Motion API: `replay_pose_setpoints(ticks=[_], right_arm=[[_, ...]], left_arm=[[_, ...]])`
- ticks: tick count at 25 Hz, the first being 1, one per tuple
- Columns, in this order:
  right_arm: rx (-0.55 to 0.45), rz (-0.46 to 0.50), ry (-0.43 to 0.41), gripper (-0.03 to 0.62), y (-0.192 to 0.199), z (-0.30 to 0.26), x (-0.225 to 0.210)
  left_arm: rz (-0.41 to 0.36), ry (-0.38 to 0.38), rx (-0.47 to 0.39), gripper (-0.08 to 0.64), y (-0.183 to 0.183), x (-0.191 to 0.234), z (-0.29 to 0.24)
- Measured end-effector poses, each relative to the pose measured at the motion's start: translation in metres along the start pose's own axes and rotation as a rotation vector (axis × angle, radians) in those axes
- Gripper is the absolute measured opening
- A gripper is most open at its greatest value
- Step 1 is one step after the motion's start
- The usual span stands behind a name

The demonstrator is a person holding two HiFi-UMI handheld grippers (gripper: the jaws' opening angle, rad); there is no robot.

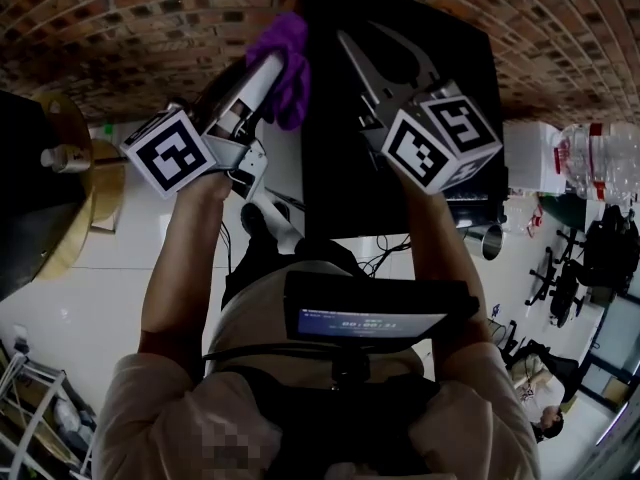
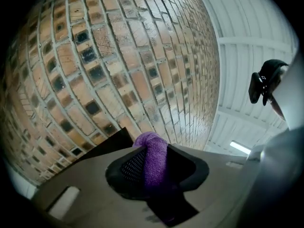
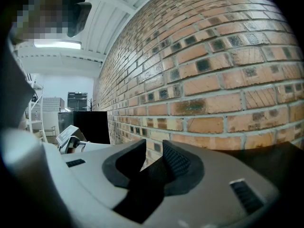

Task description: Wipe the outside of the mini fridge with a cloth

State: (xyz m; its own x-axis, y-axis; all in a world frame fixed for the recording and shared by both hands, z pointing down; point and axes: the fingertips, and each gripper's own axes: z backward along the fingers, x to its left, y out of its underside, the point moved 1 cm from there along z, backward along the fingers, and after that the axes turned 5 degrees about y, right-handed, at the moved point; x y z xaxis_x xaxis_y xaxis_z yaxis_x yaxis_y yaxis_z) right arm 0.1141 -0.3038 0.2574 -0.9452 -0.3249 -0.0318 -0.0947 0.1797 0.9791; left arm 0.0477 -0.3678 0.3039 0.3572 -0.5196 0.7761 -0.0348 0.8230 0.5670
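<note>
A purple cloth (image 1: 288, 60) of soft, looped microfibre is held bunched in the left gripper (image 1: 272, 73). In the left gripper view the jaws of the left gripper (image 2: 153, 152) are seen closed on the cloth (image 2: 154, 163), which is squeezed into a rounded, upright fold between the black ribbed pads, with its top bulging above the jaw tips. The mini fridge (image 1: 340, 178) is seen in the head view as a smooth, matte black box with straight edges, set against a rough brick wall (image 1: 120, 18) of orange-brown blocks with pale mortar lines. The cloth is seen at the fridge's upper left corner; whether it touches the black surface cannot be told. The right gripper (image 1: 388, 60) is held over the fridge's black body. In the right gripper view the jaws of the right gripper (image 3: 153, 159) stand a little apart, and only the brick wall (image 3: 213, 80) is seen through the narrow gap, so nothing is held. A cube with black-and-white square markers (image 1: 170, 150) is carried on each grey plastic gripper body.
</note>
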Motion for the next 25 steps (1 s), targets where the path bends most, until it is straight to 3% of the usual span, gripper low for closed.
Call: replay_pose_setpoints(ticks=[10,25], right_arm=[[0.0,0.0,0.008,0.104,-0.001,0.0,0.0],[0.0,-0.001,0.014,0.104,0.0,0.0,-0.002]], left_arm=[[0.039,-0.078,0.041,0.121,0.031,0.035,0.005],[0.026,-0.181,0.064,0.121,0.061,0.077,0.017]])
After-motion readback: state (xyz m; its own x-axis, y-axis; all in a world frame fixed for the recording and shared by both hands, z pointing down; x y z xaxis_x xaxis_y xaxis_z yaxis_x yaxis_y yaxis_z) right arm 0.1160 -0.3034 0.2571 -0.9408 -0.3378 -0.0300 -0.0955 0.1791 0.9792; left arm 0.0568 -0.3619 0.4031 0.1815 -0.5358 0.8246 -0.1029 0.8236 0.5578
